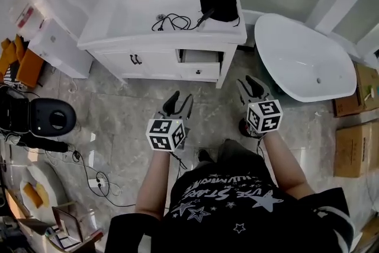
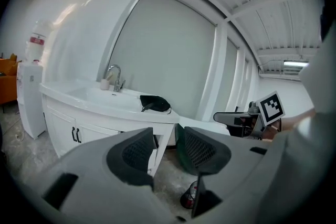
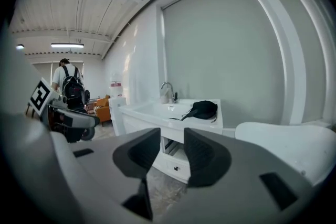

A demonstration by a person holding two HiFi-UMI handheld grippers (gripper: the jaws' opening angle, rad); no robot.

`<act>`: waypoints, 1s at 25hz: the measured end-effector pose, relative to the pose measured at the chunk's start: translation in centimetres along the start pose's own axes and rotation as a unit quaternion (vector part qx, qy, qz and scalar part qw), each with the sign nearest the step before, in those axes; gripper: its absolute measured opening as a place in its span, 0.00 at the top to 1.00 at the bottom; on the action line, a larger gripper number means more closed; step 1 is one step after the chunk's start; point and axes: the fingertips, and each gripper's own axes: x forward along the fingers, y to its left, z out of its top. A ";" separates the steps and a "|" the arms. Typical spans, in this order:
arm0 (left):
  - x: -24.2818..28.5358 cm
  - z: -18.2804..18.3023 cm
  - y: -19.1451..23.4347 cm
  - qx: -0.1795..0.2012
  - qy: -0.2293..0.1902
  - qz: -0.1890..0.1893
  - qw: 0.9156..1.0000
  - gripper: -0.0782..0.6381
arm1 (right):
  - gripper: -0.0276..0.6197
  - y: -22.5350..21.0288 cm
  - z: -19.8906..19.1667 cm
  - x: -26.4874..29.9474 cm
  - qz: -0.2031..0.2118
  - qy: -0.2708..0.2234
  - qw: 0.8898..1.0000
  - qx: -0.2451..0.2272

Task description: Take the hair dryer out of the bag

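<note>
Beside white bathtub [image 1: 308, 59], white vanity [image 1: 148, 59]. On its counter's right end, black bag [image 1: 218, 3], black cord [image 1: 174, 22] trailing from it towards the basin, hair dryer body unseen. Well short of it, over the floor, left gripper [image 1: 181, 99] and right gripper [image 1: 251, 85], both spread, empty.
</note>
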 end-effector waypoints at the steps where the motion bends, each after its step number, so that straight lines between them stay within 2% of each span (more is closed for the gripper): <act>1: 0.1 -0.1 0.1 -0.003 0.001 -0.004 1.000 0.61 | 0.75 -0.2 0.0 0.0 -0.004 0.001 1.000 -0.002; 6: 1.2 -0.1 0.4 -0.009 0.010 -0.013 1.000 0.53 | 0.74 -1.3 0.0 0.9 -0.017 0.005 1.000 0.005; 13: 2.6 1.1 1.5 0.001 0.013 -0.016 1.000 0.49 | 0.74 -2.1 0.9 3.8 -0.016 0.000 1.000 0.006; 18: 5.5 2.9 3.6 0.009 0.016 -0.008 1.000 0.48 | 0.74 -3.9 1.9 7.1 -0.017 -0.003 1.000 0.006; 25: 12.0 4.6 5.5 0.017 0.032 -0.009 0.999 0.48 | 0.74 -8.9 2.0 12.1 -0.028 0.012 0.999 0.022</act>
